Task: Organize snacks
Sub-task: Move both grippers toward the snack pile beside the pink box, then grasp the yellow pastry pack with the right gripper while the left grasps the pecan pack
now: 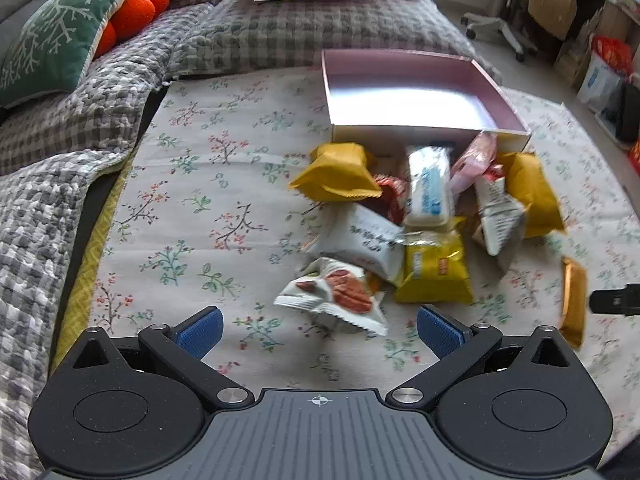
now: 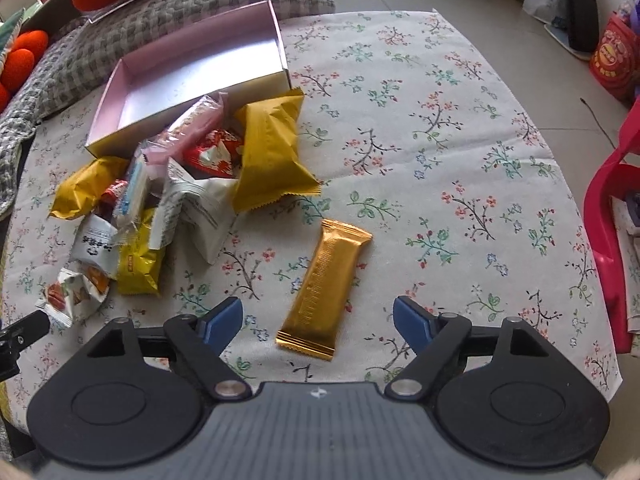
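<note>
Both claws gape wide and hold nothing: the right gripper (image 2: 318, 322) straddles the gold bar (image 2: 324, 290), and the left gripper (image 1: 319, 330) hovers just short of the nut packet (image 1: 334, 294). Beyond the bar, the snack pile (image 2: 180, 184) lies against the open pink box (image 2: 192, 76).

Home living room, quilted sofa (image 1: 248, 36) with cushions (image 1: 52, 40), floral tablecloth (image 2: 440, 128), office chair (image 1: 516, 4)

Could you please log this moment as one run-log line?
left gripper open, above nut packet | right gripper open, around gold bar | box empty
</note>
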Motion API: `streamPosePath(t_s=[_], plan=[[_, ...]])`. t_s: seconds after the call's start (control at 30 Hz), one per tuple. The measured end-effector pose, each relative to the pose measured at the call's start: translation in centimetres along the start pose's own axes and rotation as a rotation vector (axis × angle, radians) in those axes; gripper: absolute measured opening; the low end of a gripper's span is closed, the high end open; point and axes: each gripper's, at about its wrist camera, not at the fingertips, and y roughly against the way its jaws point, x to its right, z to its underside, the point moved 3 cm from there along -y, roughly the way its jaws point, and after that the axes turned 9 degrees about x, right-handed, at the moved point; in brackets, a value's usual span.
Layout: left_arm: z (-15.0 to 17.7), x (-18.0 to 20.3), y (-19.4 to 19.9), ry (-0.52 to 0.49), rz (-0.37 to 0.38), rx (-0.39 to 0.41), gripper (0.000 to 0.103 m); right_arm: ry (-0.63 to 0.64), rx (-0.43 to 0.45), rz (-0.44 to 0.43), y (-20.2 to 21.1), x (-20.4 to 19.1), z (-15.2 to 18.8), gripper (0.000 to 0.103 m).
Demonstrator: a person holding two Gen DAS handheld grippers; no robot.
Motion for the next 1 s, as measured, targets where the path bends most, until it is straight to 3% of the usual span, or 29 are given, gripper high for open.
streamPosePath(t_s=[0.17,0.47,1.0], plan=[[0.0,-0.4,-1.0,-0.006,0.008,-0.017,0.103,0.013,-0.016,0.028,-0.6,0.4,0.2,0.082],[-0.8,1.2,-3.2,-0.102,0.037,-0.025,0.103,0.109,-0.030,0.066,-2.1,-0.1,-0.4,0.081],[-1.2,2.2,-6.4,-0.192,0.106,-0.071,0.102,0.109,0.117,0.007,-4.3,-1.8,-6.3,0.086]])
